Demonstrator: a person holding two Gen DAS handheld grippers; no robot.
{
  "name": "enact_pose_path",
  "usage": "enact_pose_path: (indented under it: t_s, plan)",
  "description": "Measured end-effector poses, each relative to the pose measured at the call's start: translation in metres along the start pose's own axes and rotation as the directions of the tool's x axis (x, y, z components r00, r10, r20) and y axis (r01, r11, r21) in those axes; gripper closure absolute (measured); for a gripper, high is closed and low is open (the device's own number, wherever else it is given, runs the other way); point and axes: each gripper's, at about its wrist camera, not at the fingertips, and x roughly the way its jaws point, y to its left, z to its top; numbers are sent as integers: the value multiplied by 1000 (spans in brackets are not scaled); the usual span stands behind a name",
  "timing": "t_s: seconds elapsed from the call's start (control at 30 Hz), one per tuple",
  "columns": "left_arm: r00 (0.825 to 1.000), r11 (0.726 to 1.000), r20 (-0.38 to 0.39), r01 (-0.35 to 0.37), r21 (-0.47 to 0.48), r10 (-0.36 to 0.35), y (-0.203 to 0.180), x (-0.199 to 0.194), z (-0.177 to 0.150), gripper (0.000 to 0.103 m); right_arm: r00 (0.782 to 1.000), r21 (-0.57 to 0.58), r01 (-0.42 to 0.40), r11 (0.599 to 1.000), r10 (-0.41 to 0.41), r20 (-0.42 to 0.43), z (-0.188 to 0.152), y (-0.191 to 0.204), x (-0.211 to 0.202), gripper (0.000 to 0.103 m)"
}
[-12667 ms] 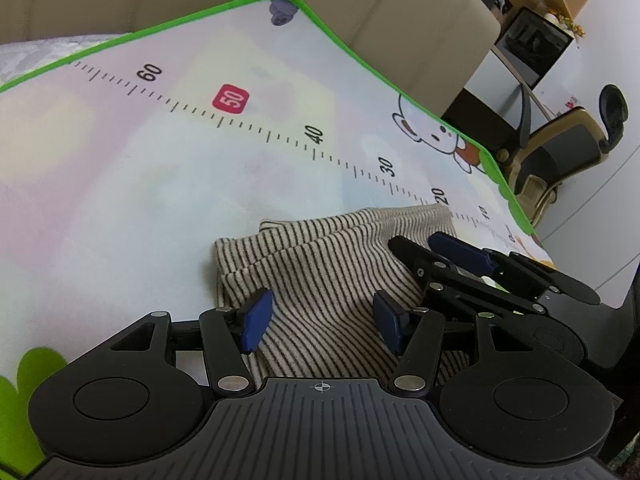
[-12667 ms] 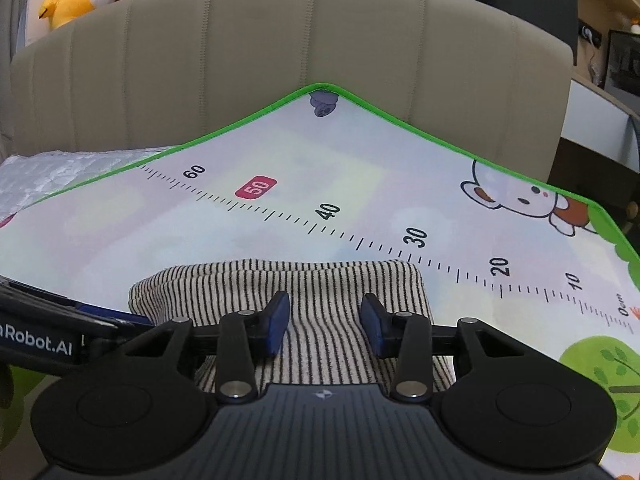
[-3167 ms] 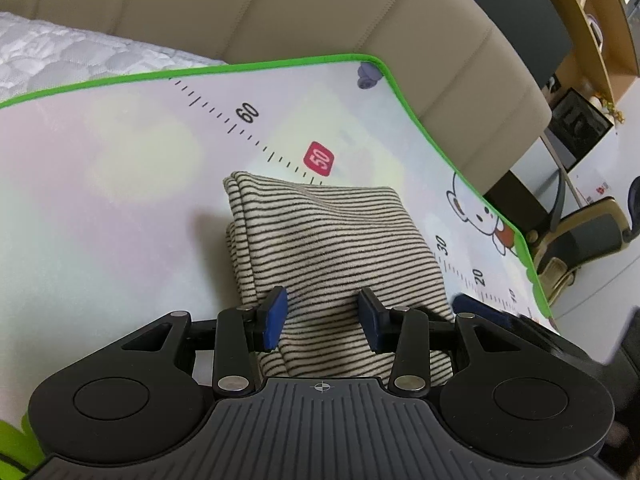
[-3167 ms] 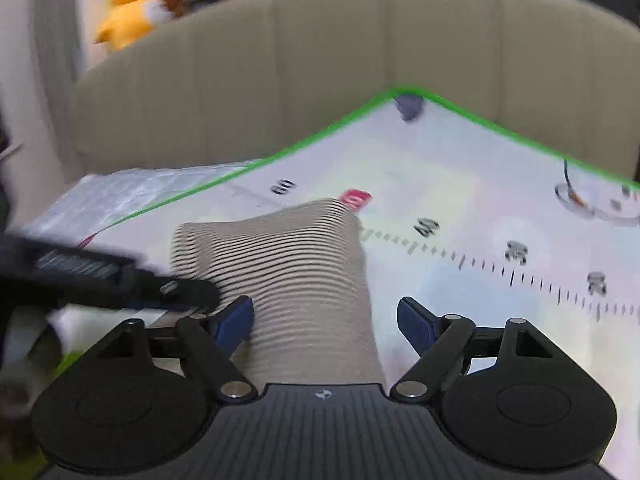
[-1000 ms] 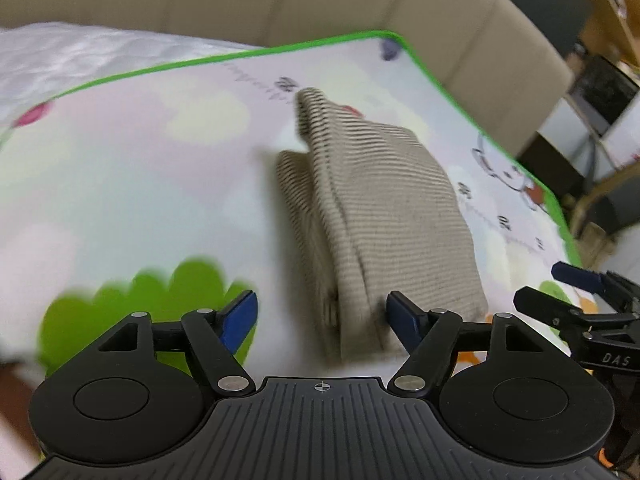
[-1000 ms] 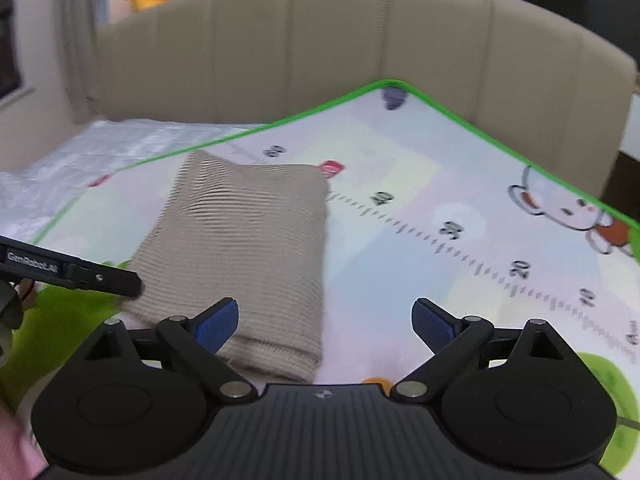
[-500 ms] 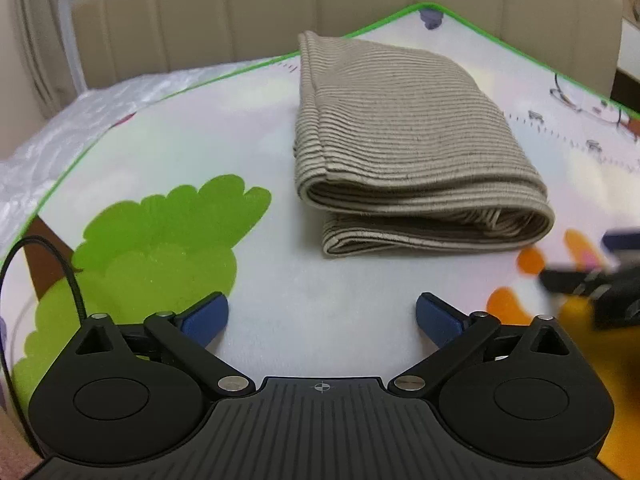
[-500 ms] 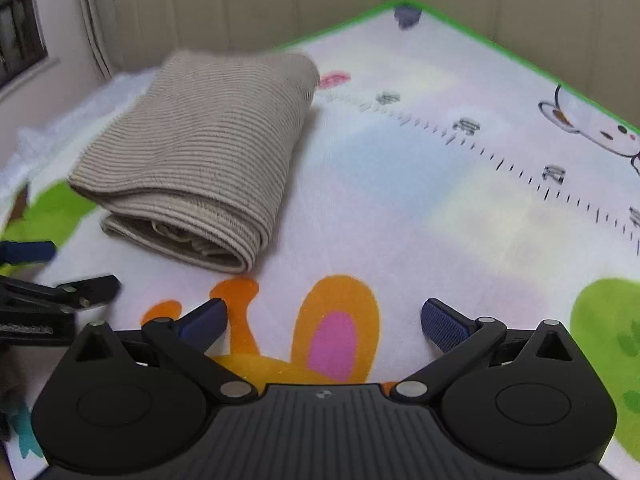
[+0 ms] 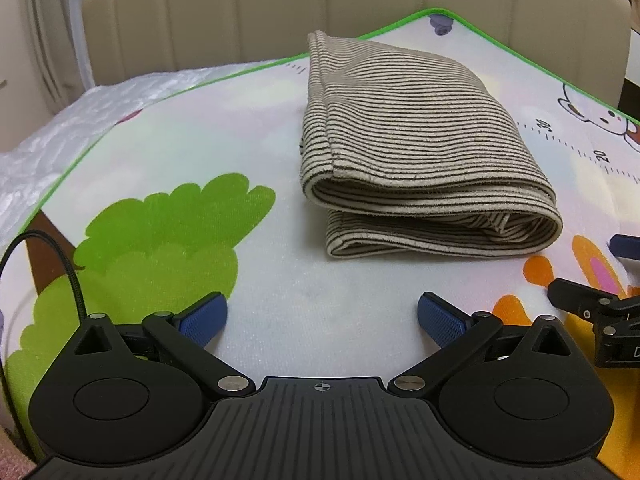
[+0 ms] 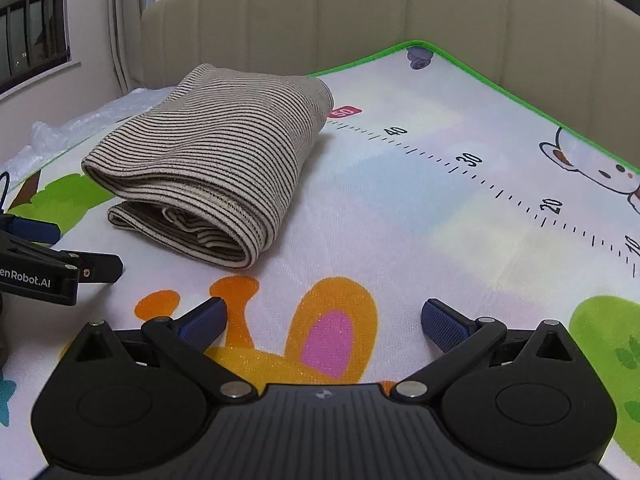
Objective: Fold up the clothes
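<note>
1. The biggest thing here is the play mat (image 9: pixel 280 300). It has a green edge and lies on a bed. It is soft cloth. If I push my grippers along it, it can bunch up and drag the folded clothes with it.

2. The striped clothes (image 9: pixel 420 152) sit folded in a thick bundle on the mat, a little way in front of both my grippers and touching neither. In the right view the bundle (image 10: pixel 216 160) is ahead and to the left. The near end is open and loose, with layers showing inside. If I bump that end, I think the layers slide and the fold comes apart. The top layer also looks puffy, so it may slowly spring open by itself.

3. My left gripper (image 9: pixel 320 316) is spread wide with nothing between its fingers. It hangs low over the bare mat. If I move it forward without lifting, one finger can hook the bottom layer and pull it out.

4. My right gripper (image 10: pixel 324 316) is spread wide too, and holds nothing. It sits just beside my left one. If I swing them toward each other, they can knock together.

5. The thin black cable (image 9: pixel 60 256) loops near my left gripper. It could snag on the mat edge and jerk my hand.
</note>
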Motion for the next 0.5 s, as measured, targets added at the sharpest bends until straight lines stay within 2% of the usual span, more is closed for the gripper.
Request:
enact_pose_path:
  t_s: [0.5]
  plan:
    - [1000, 1000, -18, 21, -20, -22, 6, -1, 0, 0, 1000, 5, -4, 1000, 4, 9, -2, -1, 2, 0]
